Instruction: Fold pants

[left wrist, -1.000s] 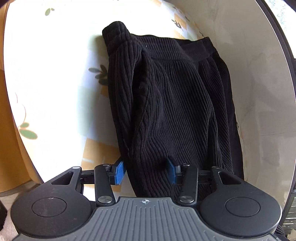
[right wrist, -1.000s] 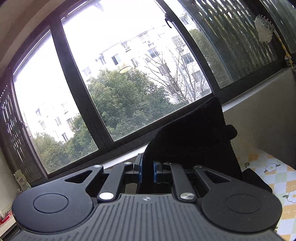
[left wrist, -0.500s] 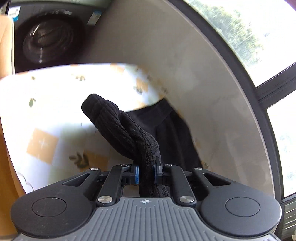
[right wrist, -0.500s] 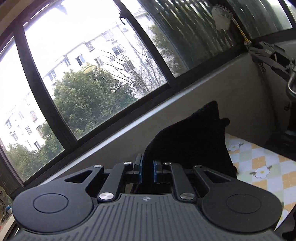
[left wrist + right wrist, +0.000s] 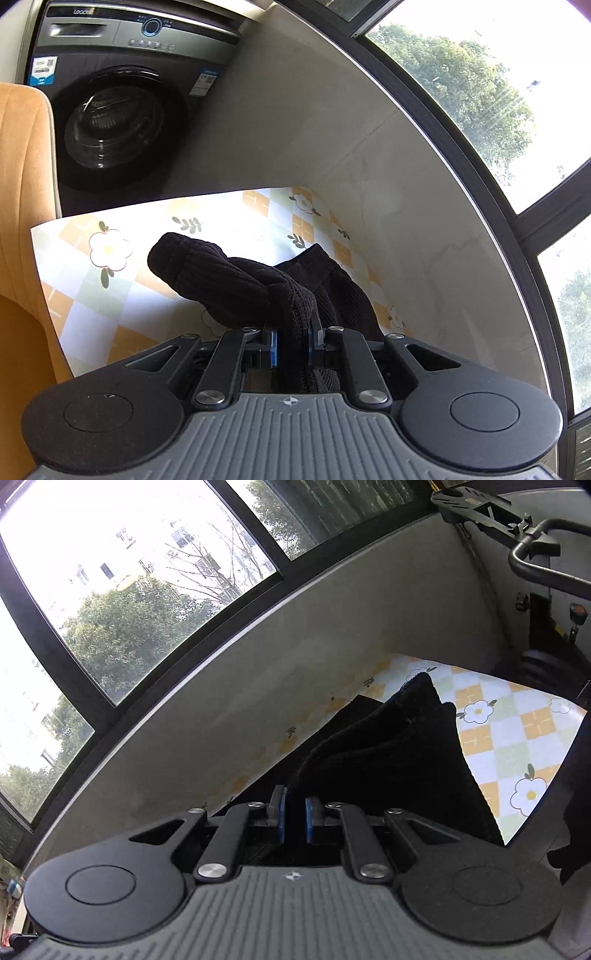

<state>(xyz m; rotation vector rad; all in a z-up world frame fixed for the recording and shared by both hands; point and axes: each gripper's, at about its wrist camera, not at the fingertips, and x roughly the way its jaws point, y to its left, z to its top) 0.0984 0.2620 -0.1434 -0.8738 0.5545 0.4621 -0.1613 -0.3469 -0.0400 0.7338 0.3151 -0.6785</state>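
The black ribbed pants (image 5: 236,288) are lifted off the flower-patterned tablecloth (image 5: 110,288). My left gripper (image 5: 294,341) is shut on a bunched fold of them, and a rolled end sticks out to the left above the table. My right gripper (image 5: 294,819) is shut on another part of the pants (image 5: 399,746), which hang in a sheet to the right over the tablecloth (image 5: 517,738). The rest of the cloth below both grippers is hidden.
A grey washing machine (image 5: 122,107) stands beyond the table's far end. An orange chair back (image 5: 22,192) is at the left. A grey wall (image 5: 351,155) and window (image 5: 122,590) run along the table. A black metal frame (image 5: 532,542) stands at the right end.
My left gripper closed on the pants and lifted them, tilting up from the table toward the washing machine. My right gripper kept its hold and swung right and lower toward the table.
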